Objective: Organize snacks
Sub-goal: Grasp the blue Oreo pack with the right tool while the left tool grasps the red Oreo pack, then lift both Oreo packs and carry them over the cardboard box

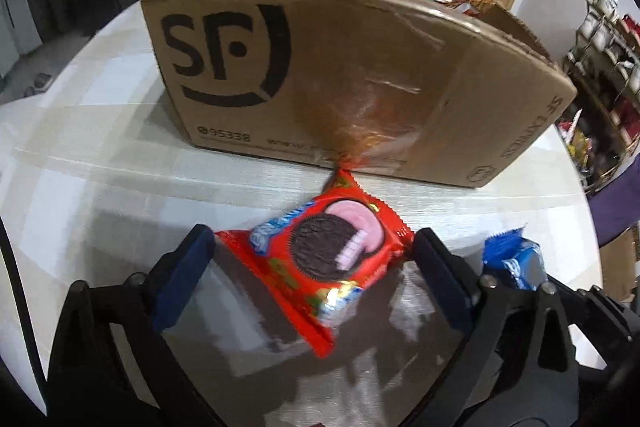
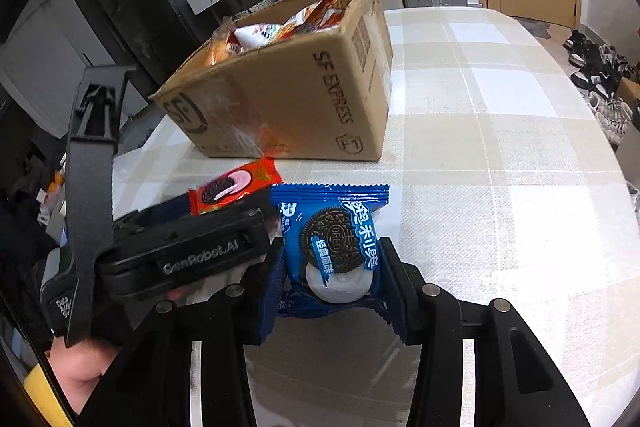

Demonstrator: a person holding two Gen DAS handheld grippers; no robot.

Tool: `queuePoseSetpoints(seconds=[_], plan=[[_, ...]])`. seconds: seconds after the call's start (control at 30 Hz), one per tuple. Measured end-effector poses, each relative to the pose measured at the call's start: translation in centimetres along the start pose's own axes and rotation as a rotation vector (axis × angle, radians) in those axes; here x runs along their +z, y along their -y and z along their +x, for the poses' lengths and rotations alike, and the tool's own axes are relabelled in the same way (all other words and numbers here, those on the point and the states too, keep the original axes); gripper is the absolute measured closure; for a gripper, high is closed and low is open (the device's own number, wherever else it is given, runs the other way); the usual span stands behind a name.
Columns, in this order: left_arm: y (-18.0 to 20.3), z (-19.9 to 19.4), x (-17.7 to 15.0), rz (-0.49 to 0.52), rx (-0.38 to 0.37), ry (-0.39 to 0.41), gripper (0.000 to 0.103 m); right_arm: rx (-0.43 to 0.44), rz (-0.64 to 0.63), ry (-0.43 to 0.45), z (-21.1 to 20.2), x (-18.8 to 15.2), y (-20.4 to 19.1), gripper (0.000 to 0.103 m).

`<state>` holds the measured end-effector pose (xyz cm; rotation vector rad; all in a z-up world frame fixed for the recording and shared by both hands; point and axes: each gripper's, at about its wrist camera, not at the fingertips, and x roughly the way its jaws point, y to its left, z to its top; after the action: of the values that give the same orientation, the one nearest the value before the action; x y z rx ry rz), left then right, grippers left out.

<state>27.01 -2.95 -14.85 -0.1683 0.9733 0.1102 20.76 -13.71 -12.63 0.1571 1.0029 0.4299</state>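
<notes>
Left fingers (image 1: 188, 259) apart, straddling red Oreo pack (image 1: 320, 263) on tablecloth (image 1: 100, 163); right gripper (image 2: 330, 287) clamped on blue Oreo pack (image 2: 332, 247). Only right view shows snack-filled cardboard box (image 2: 288, 99) interior, open cloth rightward.

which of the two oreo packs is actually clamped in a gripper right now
The blue Oreo pack: the right gripper pinches its sides. The red Oreo pack lies between the left gripper's wide-open fingers, unsqueezed.

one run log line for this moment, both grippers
left gripper: open around red cookie packet | right gripper: shut on blue cookie packet
</notes>
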Motion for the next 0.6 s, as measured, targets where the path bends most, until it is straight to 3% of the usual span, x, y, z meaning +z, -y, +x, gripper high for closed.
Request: queuePoseSetpoints(seconds=[0.13,0.17,0.23,0.6], plan=[[-0.5,-0.8,0.0,-0.012,-0.027,0.006,0.033,0.003,-0.006,0.011,-0.4,0.0,-0.1,0.058],[-0.9,-1.0,0.1,-0.025,-0.055,0.007,0.047,0.003,-0.006,0.015,-0.5,-0.1,-0.1,0.058],[-1.6,-1.3,0.4,-0.057,-0.107,-0.002,0.061,0.005,-0.006,0.017,-0.7,-0.1,-0.1,0.058],[-6.5,-2.9,-0.1,-0.165,-0.310,-0.083,0.065,-0.007,-0.011,0.025,-1.0,0.0,-0.5,0.058]])
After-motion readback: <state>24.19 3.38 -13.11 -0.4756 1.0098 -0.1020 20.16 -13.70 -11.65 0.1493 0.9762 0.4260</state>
